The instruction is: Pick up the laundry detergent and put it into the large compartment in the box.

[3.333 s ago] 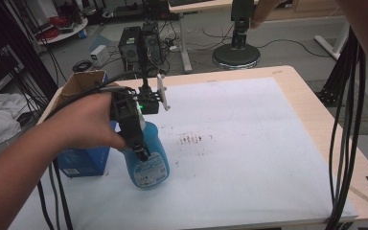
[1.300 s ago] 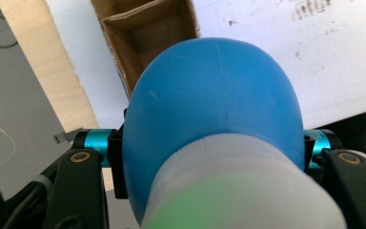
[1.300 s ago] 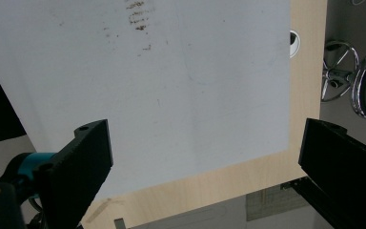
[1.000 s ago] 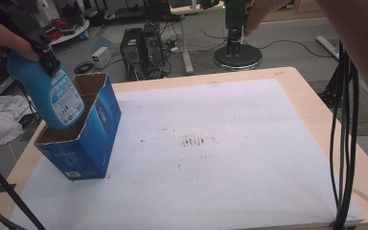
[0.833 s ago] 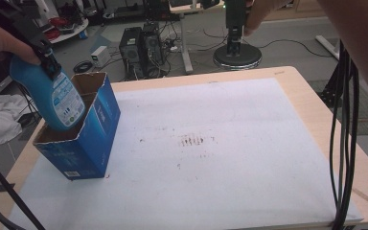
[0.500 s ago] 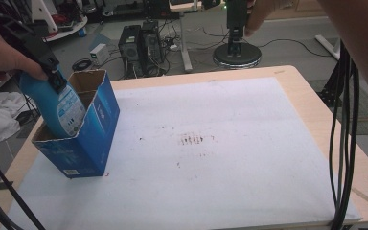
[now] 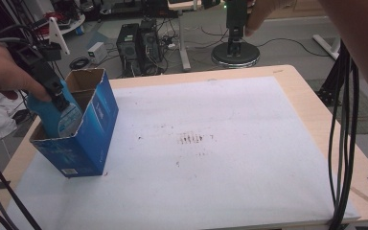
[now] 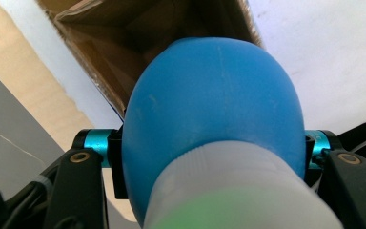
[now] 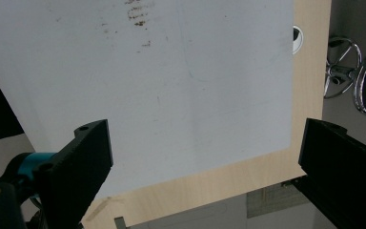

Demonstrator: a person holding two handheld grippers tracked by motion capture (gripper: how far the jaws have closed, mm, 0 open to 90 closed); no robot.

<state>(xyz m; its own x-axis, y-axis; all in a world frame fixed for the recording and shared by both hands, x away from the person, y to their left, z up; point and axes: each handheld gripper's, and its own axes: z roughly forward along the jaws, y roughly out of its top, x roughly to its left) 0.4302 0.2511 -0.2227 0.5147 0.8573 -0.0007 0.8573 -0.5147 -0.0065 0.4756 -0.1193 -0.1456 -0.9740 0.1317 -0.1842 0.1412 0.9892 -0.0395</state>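
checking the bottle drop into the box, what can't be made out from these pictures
- Lower part of the blue bottle: high view, hidden behind the wall of the blue box.
- Box floor: left gripper view, covered by the bottle.
- Bottle label print: high view, too small to read.
- Left gripper jaw tips: high view, merged with the bottle neck.
- Right gripper body: right gripper view, cut off by the bottom edge.

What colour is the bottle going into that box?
Light blue, with a white neck; the bottle shows best in the left gripper view.
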